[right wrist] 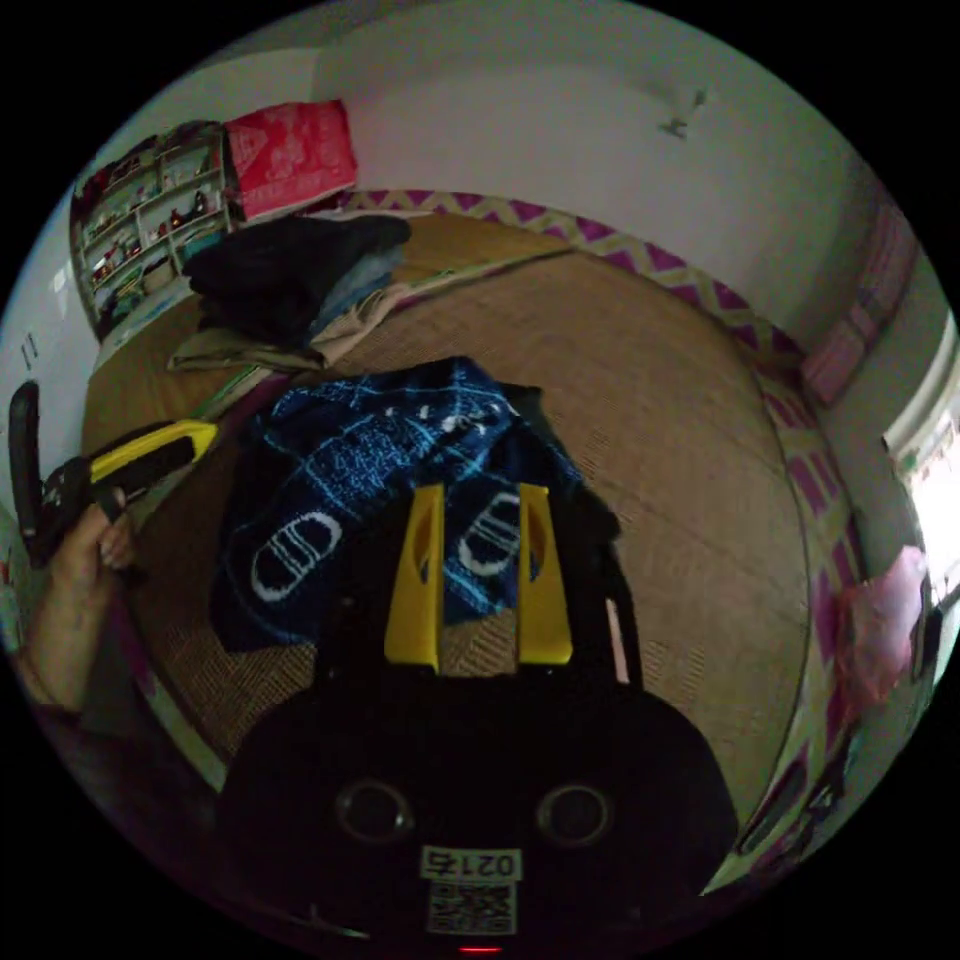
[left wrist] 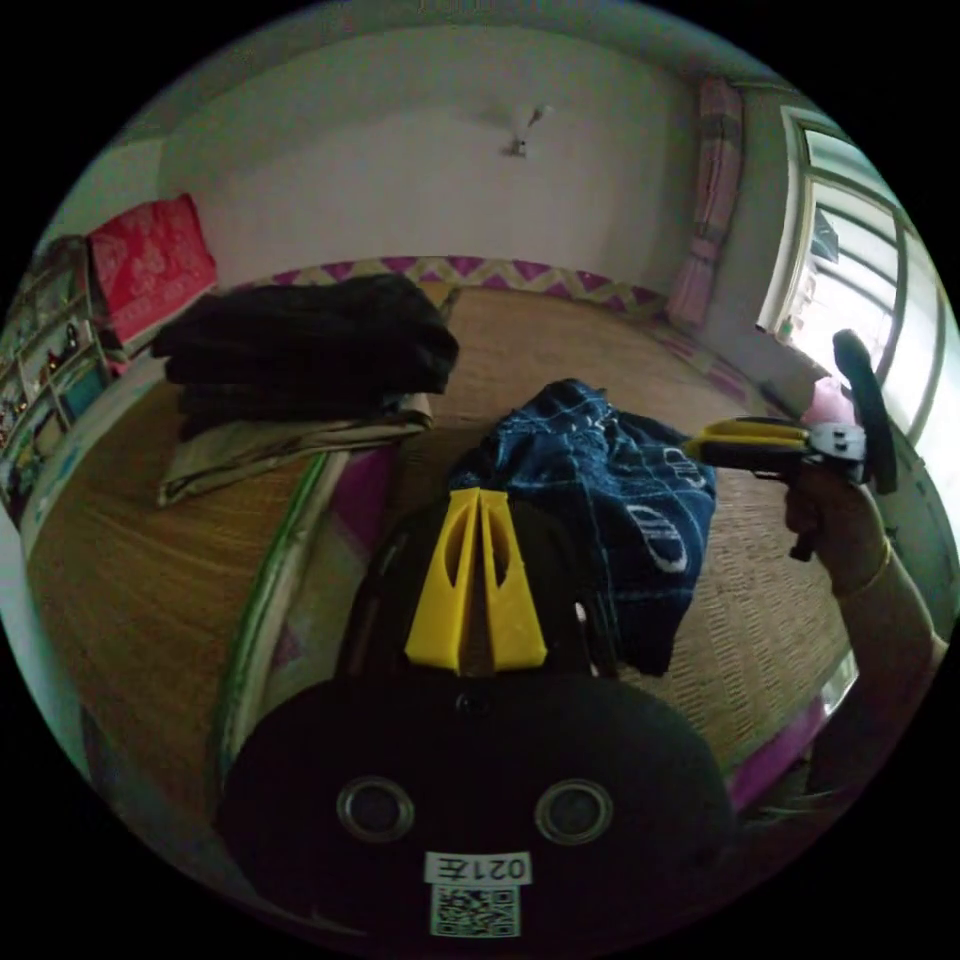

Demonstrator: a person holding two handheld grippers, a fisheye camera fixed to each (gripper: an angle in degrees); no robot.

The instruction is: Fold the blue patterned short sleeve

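here, blue shirt (right wrist: 400, 440) crumpled, right gripper (right wrist: 478, 500) apart, left gripper (left wrist: 479, 497) seemingly closed

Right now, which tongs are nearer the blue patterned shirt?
Hard to call; the right looks nearer. The right tongs, jaws apart, hover over the crumpled blue patterned shirt. The left tongs, jaws together, sit at its edge.

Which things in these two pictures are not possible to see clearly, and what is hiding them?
- Left gripper view: the near edge of the crumpled blue patterned short sleeve shirt is covered by the left gripper, so a grip cannot be told.
- Right gripper view: the shirt's near part lies behind the open right gripper.
- Right gripper view: items on the wall shelf are too small to identify.
- Both views: layers under the dark folded clothes pile are hidden.
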